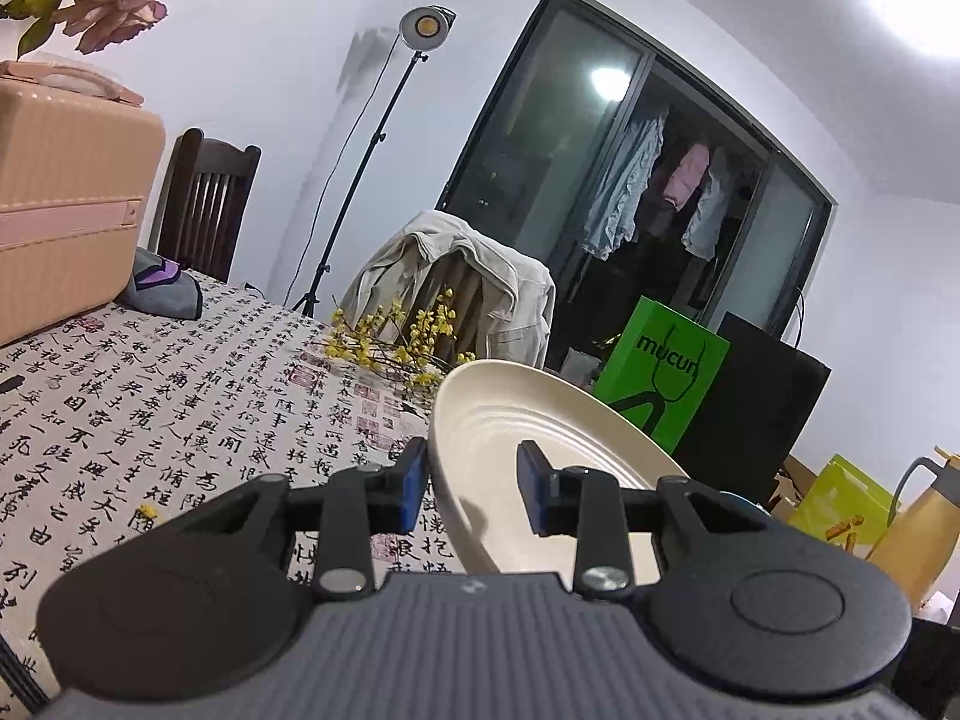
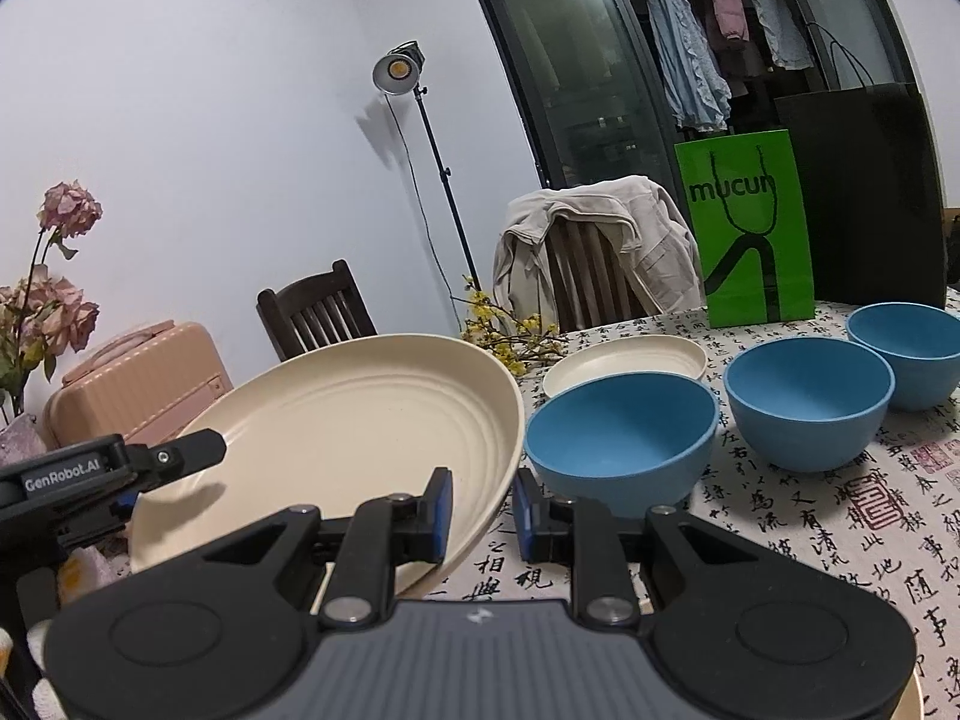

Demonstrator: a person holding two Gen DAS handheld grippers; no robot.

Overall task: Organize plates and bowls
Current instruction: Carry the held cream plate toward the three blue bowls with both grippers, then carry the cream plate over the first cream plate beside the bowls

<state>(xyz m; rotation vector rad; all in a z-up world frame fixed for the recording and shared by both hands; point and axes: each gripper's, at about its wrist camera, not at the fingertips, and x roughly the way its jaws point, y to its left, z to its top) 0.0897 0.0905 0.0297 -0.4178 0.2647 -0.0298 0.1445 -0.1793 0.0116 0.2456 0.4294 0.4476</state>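
Two grippers, left (image 1: 474,483) and right (image 2: 478,513), pointing slightly downward, each clamp opposite rims of one tilted plate (image 2: 336,426) above the table (image 2: 810,534).

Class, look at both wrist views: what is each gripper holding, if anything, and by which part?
Both hold the same cream plate by its rim: the left gripper at one edge, the right gripper at the opposite edge, lifting it tilted above the table.
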